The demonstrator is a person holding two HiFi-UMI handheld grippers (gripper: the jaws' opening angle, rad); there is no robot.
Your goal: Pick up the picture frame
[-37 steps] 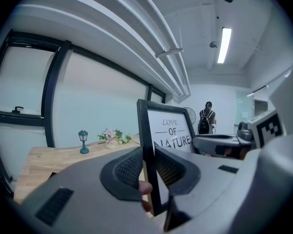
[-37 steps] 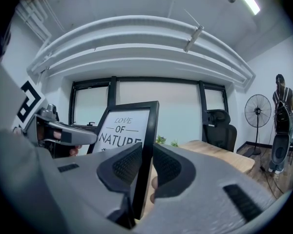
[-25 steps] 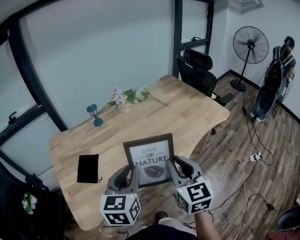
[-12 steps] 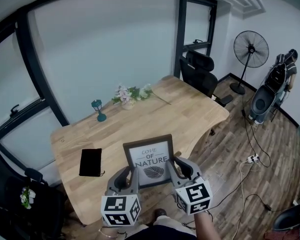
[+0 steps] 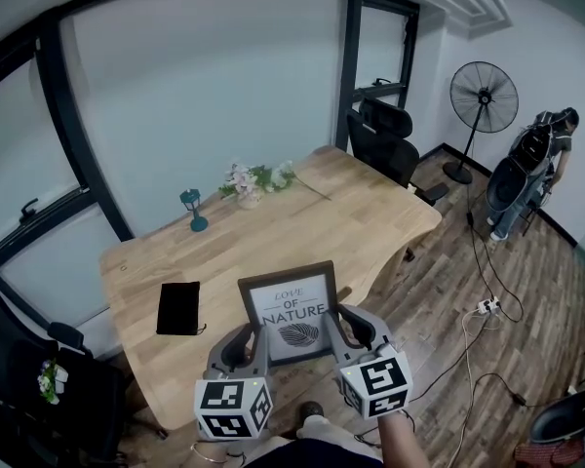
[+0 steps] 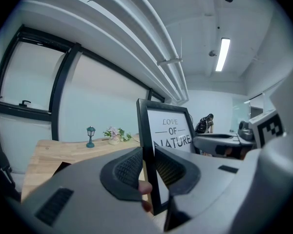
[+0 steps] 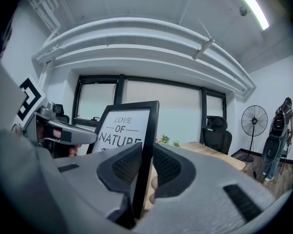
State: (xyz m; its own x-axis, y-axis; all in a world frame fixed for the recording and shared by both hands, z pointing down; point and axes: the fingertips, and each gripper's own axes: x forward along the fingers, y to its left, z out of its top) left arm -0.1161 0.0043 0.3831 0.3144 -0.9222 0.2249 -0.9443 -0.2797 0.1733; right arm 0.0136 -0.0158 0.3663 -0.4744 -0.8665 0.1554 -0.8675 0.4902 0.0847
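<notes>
Over the near edge of the worktop (image 5: 302, 227), the frame (image 5: 291, 310) stands upright in the air, its "LOVE OF NATURE" print facing the person, and it looks lifted clear of the wood. It hangs between the two grippers, each gripping one side rail low down. The left gripper (image 6: 147, 165) has its fingers (image 6: 128, 169) clamped on the thin left rail, one ribbed pad on the front and one on the back. The right gripper (image 7: 146, 165) grasps the right rail in the same way with its fingers (image 7: 169, 167). A black pouch (image 5: 178, 307) lies on the worktop to the left, well apart from the frame, and a small teal lamp (image 5: 191, 208) and some flowers (image 5: 249, 181) stand near the far edge. The pick-up itself seems done, so the risk now is in the hold. Each grip bites only a narrow strip of rail near the bottom, so most of the frame stands above the pads and could tip forward or back if either hand rolls. If the hands drift apart or one leads the other, the frame could twist and slide out of one grip. It would then swing from the other pair of pads. A slip here would drop it onto the worktop's edge or past it to the floor (image 5: 448, 291), and any glazing could crack.
</notes>
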